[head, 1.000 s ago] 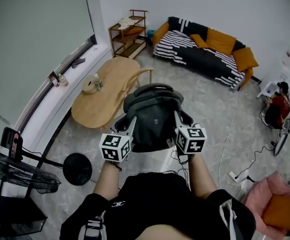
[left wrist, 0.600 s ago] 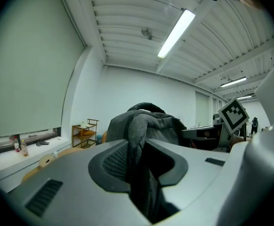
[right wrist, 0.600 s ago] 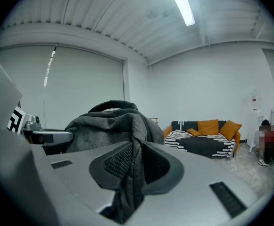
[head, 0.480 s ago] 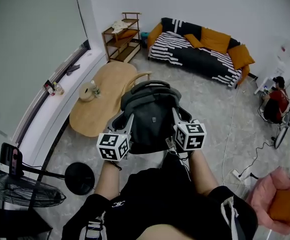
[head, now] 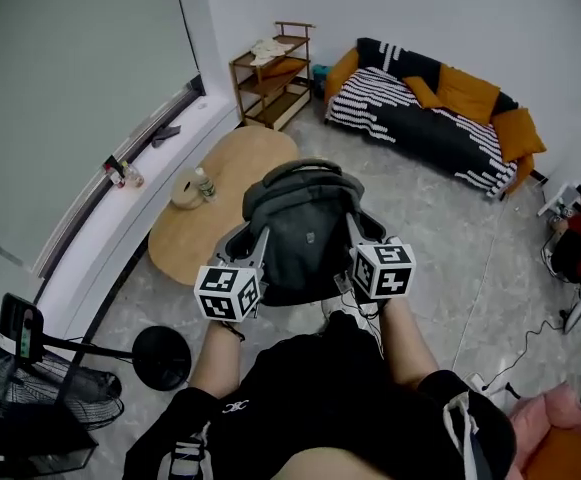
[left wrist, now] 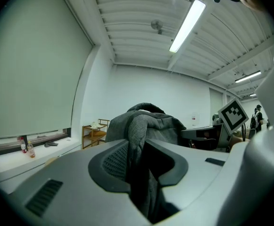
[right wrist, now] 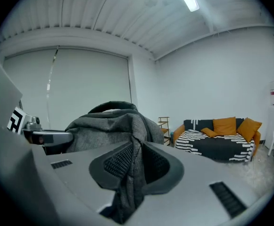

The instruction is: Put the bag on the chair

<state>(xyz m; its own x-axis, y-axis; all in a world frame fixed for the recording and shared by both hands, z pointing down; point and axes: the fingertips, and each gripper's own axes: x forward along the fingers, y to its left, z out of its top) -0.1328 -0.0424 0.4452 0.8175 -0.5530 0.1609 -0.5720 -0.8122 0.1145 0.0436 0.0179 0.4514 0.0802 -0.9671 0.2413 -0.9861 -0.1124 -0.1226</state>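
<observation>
A dark grey backpack [head: 305,228] hangs in the air in front of the person, held from both sides. My left gripper [head: 253,253] is shut on a fold of its fabric, which fills the gap between the jaws [left wrist: 139,159]. My right gripper [head: 355,243] is shut on the fabric of the other side [right wrist: 137,166]. The bag [left wrist: 146,126] rises above the left jaws, its top handle up, and it shows the same way in the right gripper view [right wrist: 108,126]. No wooden chair shows by the table; the bag covers that spot.
An oval wooden table [head: 220,193] with a bottle stands ahead on the left. A wooden shelf [head: 275,73] and a striped sofa [head: 430,118] line the far wall. A fan stand [head: 160,358] is at the near left, a pink armchair [head: 560,438] at bottom right, a seated person [head: 580,243] far right.
Both grippers keep their hold while the bag travels with the person. The room has slid in the head view: the sofa sits further right, and the wooden chair by the table is hidden behind the bag.
</observation>
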